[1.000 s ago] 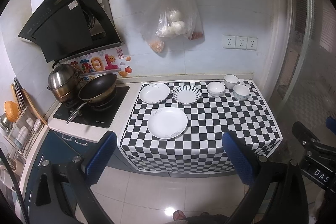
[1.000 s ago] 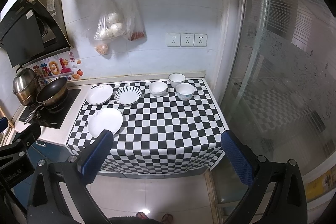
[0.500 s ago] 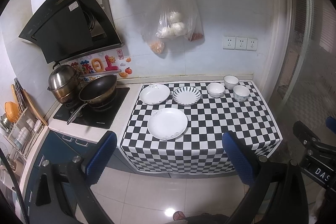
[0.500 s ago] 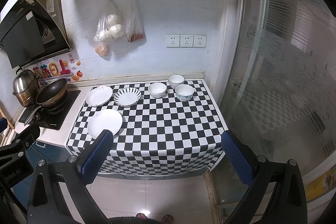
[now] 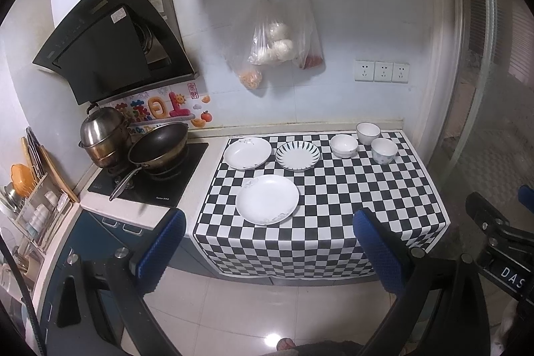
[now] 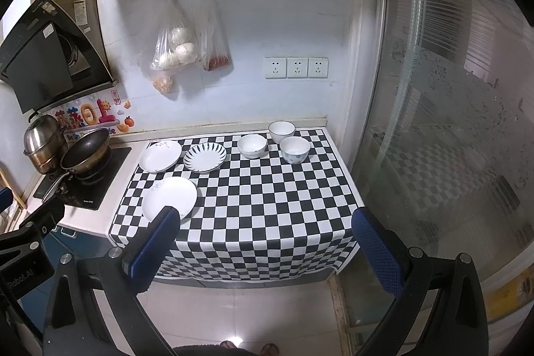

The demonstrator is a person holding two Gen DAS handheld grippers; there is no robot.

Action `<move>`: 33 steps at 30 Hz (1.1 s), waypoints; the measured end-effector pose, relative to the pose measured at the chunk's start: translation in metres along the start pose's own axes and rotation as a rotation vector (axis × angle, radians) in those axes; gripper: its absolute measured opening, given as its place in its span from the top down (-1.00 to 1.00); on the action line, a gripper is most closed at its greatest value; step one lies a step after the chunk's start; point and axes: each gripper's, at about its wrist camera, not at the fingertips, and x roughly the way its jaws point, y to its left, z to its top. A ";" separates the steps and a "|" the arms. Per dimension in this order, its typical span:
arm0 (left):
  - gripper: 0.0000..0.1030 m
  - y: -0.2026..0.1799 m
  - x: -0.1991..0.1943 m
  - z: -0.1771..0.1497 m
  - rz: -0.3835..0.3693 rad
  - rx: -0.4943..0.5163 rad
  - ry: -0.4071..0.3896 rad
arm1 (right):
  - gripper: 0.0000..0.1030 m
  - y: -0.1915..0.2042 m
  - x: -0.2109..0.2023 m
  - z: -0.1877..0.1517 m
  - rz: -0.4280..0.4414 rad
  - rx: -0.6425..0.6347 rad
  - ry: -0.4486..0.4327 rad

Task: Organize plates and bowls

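Steel pot (image 5: pixel 101 135) and pan (image 5: pixel 158 144) crowd the left edge. Three plates (image 5: pixel 267 199) lie mid-cloth, three bowls (image 5: pixel 343 145) back right, the checkered cloth (image 5: pixel 367 189) bare in front. Left gripper (image 5: pixel 270 251) and right gripper (image 6: pixel 263 246) gape wide, empty; the right's finger overlaps the near plate's rim.

Three plates lie on the checkered worktop (image 5: pixel 350 196): two plain white ones (image 5: pixel 267 199) (image 5: pixel 247 153) and one striped plate (image 5: pixel 297 156). Three bowls (image 5: pixel 343 145) (image 5: pixel 368 133) (image 5: pixel 384 150) stand there. Three wall sockets (image 5: pixel 381 71), two hanging plastic bags (image 5: pixel 267 45), one wok (image 5: pixel 158 146) and one steel pot (image 5: pixel 103 135) make up the remainder.
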 end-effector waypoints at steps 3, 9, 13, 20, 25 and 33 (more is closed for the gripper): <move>-0.99 -0.002 0.002 -0.001 0.004 -0.011 -0.002 | -1.00 -0.005 0.004 -0.001 0.011 0.014 -0.001; -0.99 -0.001 0.031 0.000 0.083 -0.034 -0.044 | -1.00 -0.016 0.036 -0.008 0.106 0.047 -0.077; -0.99 0.017 0.074 -0.002 0.127 -0.081 -0.001 | -1.00 -0.008 0.096 -0.012 0.212 0.031 0.043; -0.99 0.074 0.201 -0.002 0.127 -0.153 0.191 | -1.00 0.029 0.235 -0.026 0.299 0.064 0.319; -0.96 0.111 0.316 -0.007 0.061 -0.172 0.350 | -1.00 0.077 0.349 -0.031 0.286 0.058 0.462; -0.62 0.147 0.512 -0.030 -0.201 -0.122 0.629 | -0.99 0.151 0.530 -0.036 0.390 0.197 0.722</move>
